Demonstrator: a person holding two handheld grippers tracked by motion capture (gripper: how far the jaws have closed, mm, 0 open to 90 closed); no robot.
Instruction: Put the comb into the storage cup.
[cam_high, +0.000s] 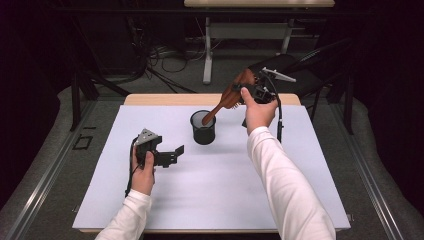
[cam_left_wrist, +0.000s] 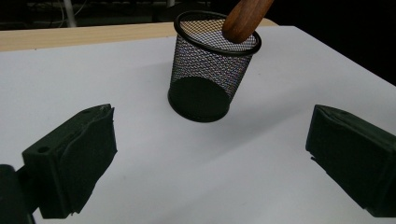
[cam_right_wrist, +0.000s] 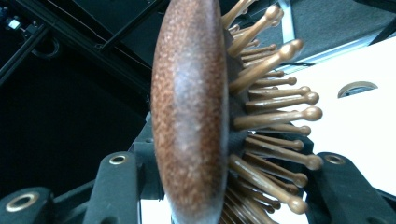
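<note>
The right gripper (cam_high: 250, 86) is raised above the far side of the table (cam_high: 300, 200) with its jaws clamped on the head of a wooden hairbrush (cam_high: 231, 95). In the right gripper view the brush (cam_right_wrist: 189, 116) stands edge-on between the two black jaws, its brown back turned one way and its round-tipped wooden pins (cam_right_wrist: 275, 116) fanning out the other. The brush slants down and to the left, and its handle end sits just over the rim of a black mesh cup (cam_high: 203, 128), dipping into the opening (the left gripper view shows the rounded handle tip (cam_left_wrist: 245, 18) at the cup's mouth (cam_left_wrist: 212, 65)). The cup stands upright on the white sheet, near the middle of its far half. The left gripper (cam_high: 167, 156) rests low over the sheet, well apart from the cup on its near left, its jaws spread wide with nothing between them, pointing toward the cup.
</note>
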